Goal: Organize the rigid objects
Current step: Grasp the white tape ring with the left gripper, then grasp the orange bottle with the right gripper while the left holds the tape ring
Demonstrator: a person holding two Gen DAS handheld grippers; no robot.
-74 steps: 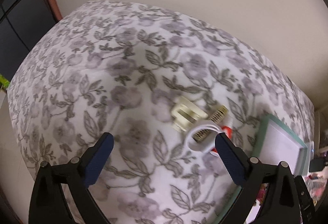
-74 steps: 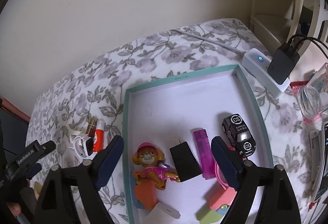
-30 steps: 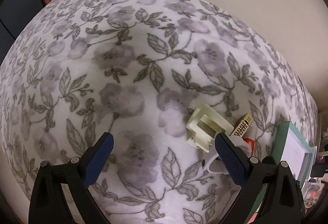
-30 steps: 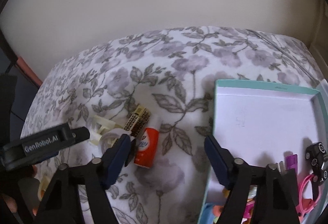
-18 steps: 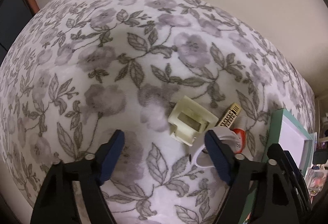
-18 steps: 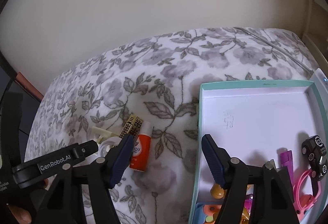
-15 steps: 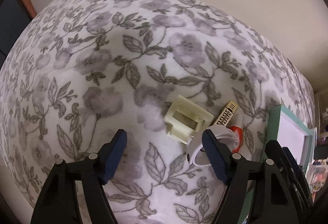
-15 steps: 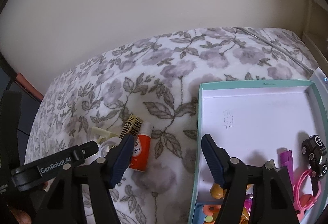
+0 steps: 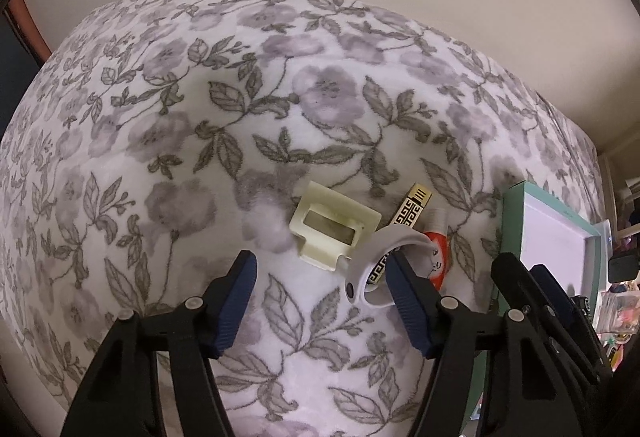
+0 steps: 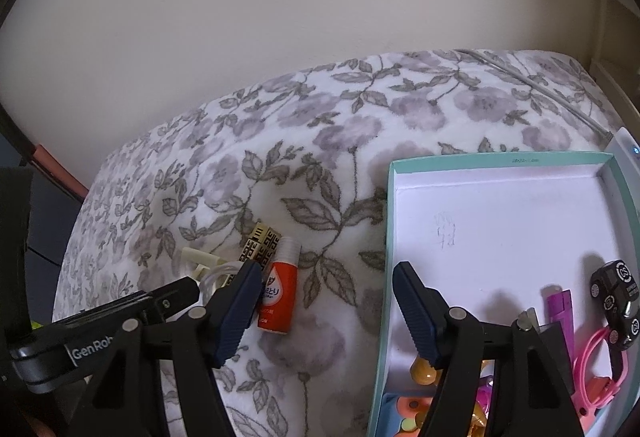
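A cream plastic bracket [image 9: 333,227], a white ring-shaped band [image 9: 376,269], a gold-and-black patterned box [image 9: 412,207] and a red-and-white tube [image 10: 278,291] lie together on the floral blanket. My left gripper [image 9: 322,295] is open and empty, just in front of the bracket, its right finger against the white band. My right gripper [image 10: 322,307] is open and empty above the blanket, between the tube and the teal tray [image 10: 388,221]. The tray holds a black toy car [image 10: 614,289], a purple lighter [image 10: 558,311], a pink ring and other toys.
The floral blanket [image 9: 280,109] covers a raised surface against a beige wall. A white device with a blue light [image 10: 628,147] and a grey cable [image 10: 540,85] lie behind the tray. The left gripper's black body [image 10: 100,329] shows in the right wrist view.
My left gripper has moved closer to the bracket and white band, and its jaws have narrowed slightly. My right gripper has barely moved.
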